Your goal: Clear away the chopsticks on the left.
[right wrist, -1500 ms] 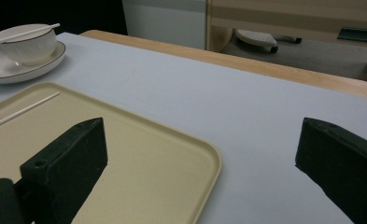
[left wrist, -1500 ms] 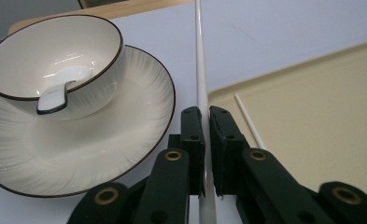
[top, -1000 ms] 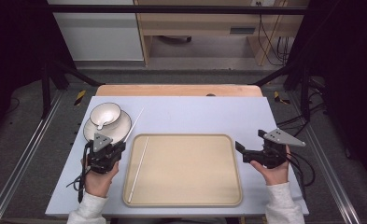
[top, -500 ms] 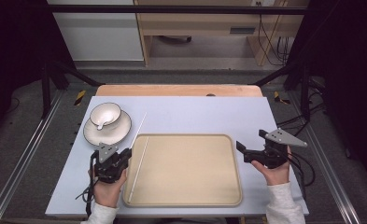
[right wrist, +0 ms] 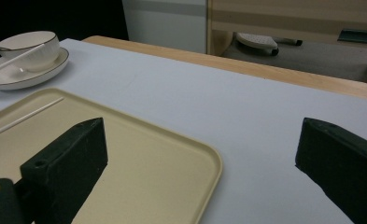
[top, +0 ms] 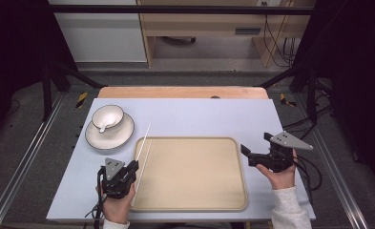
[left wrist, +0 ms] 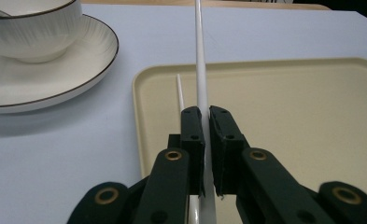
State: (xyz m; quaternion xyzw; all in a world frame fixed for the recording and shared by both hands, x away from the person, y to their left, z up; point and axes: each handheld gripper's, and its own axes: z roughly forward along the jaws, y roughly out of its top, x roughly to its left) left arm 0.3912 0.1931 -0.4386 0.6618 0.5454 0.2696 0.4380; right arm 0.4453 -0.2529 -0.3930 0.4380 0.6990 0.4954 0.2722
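Left gripper clamped on one white chopstick, long axis running ahead, beside its mate on tray; right gripper agape.

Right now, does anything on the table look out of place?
Mildly: one chopstick lies in the tray, while the other chopstick, clamped in the left gripper, sticks out past the tray's rim. Nothing looks spilled or damaged.

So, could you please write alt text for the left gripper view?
The left tool is shut on a white chopstick that points away over a beige tray. A second chopstick lies on the tray, with a bowl on a saucer at left.
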